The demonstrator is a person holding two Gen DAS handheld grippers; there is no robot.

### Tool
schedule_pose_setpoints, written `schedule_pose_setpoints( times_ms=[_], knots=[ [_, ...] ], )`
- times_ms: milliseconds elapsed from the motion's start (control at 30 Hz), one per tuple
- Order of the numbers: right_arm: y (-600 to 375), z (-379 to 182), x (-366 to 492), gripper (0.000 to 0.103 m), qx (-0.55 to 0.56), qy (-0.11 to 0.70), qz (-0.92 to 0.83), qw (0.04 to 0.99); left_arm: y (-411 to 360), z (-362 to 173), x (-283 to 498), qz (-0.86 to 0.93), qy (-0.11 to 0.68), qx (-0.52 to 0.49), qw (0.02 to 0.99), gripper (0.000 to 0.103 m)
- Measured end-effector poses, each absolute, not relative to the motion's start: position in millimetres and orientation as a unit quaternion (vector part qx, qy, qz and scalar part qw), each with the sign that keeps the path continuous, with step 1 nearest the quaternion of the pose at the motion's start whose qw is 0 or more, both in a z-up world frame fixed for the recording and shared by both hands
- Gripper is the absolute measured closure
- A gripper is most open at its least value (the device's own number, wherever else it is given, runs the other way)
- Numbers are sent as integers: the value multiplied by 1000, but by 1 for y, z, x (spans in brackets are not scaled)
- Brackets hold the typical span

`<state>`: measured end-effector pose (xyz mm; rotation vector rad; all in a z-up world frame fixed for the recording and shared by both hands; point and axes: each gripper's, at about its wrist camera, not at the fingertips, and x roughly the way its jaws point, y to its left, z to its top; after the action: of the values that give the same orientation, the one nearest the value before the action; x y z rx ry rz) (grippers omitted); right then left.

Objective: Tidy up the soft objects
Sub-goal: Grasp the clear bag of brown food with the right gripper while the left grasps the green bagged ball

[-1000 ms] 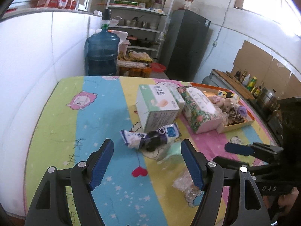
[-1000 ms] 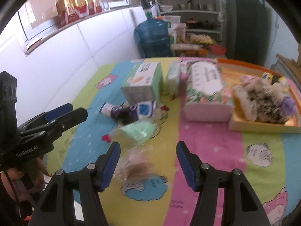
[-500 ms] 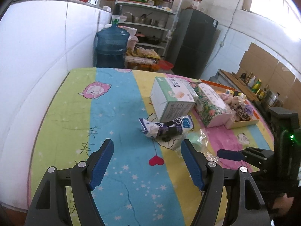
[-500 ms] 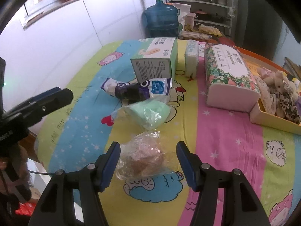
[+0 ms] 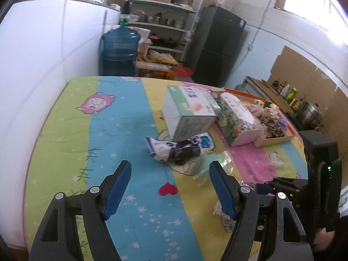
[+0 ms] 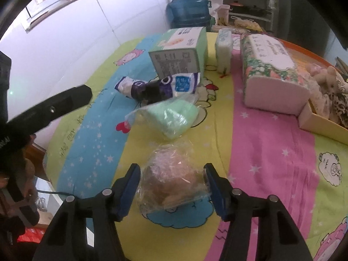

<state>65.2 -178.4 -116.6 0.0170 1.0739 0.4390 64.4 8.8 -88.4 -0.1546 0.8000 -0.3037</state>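
Two grippers are seen over a table covered by a striped cartoon-print cloth [image 5: 121, 130]. Right gripper [image 6: 171, 178] is set astride a clear bag with a brown soft item [image 6: 171, 180]; the bag's film is seen touching or nearly touching both blue pads [image 6: 130, 187], but whether it is actually clamped cannot be told. The bag is resting on the cloth near the front edge. Left gripper [image 5: 170, 182] is held wide, nothing between its pads, above the blue stripe.

Just beyond the brown bag, a clear bag with a mint-green soft item [image 6: 171, 117] is lying on the yellow stripe. Behind it, touching or nearly so, a white-and-purple soft packet [image 6: 161, 86] is placed against a green-and-white carton [image 6: 180, 52]. A small tissue pack [image 6: 224, 47] is stood beside the carton, then a floral tissue pack [image 6: 271, 69]. Further right, a cardboard tray [image 6: 319, 124] with plush toys [image 6: 330, 82] is seen touching the floral pack.
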Motion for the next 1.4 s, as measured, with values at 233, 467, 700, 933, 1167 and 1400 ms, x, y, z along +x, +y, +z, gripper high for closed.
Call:
schedule_pose_setpoints(
  times_ms=[233, 467, 700, 933, 1167, 1400],
  knots=[
    [-201, -98, 59, 43, 17, 483, 199, 853, -23, -92, 76, -224, 396, -56, 889, 28],
    [-227, -88, 53, 43, 14, 475, 165, 864, -55, -103, 85, -279, 409, -23, 868, 28],
    [-244, -86, 48, 43, 21, 475, 141, 869, -74, -119, 102, -283, 429, -16, 858, 28],
    [-258, -85, 46, 43, 25, 475, 131, 870, -79, -134, 117, -269, 450, -38, 850, 47],
    [-265, -86, 49, 43, 30, 476, 131, 869, -76, -139, 115, -257, 450, -50, 854, 58],
    [-267, -82, 53, 43, 28, 471, 138, 871, -77, -130, 104, -254, 439, -55, 860, 59]
  ],
)
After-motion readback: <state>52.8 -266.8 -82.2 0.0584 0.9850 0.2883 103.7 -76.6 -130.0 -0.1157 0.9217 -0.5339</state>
